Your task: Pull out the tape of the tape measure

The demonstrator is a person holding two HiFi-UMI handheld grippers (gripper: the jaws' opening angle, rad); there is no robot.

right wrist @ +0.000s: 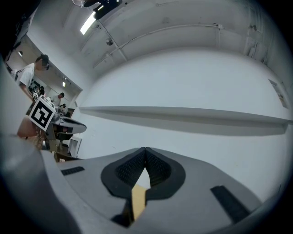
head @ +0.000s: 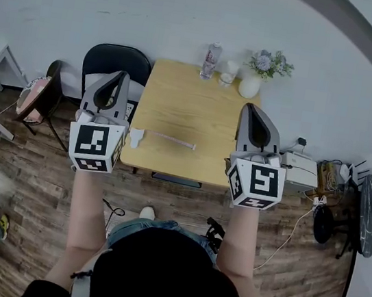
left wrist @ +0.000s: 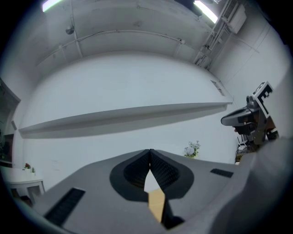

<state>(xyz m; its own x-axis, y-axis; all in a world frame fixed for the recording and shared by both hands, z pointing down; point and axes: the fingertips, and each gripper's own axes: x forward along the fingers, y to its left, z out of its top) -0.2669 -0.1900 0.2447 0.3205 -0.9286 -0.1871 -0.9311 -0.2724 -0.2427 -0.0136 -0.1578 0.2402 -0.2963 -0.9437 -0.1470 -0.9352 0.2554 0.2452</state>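
A white tape measure point(head: 136, 137) lies near the front left of the wooden table point(head: 192, 107), with a short length of pale tape point(head: 173, 140) running out of it to the right. My left gripper point(head: 122, 77) is held up over the table's left edge and is shut on nothing. The right gripper point(head: 249, 108) hovers over the table's right edge, also shut and empty. In the left gripper view the left gripper point(left wrist: 149, 151) points at the white wall with its jaws together. The right gripper point(right wrist: 145, 149) shows the same in its own view. Neither touches the tape measure.
At the table's far edge stand a clear bottle point(head: 211, 59), a small cup point(head: 228, 72) and a white vase with flowers point(head: 252, 83). A black chair point(head: 115, 63) sits at the far left corner. A white box point(head: 299, 171) and cables lie on the floor to the right.
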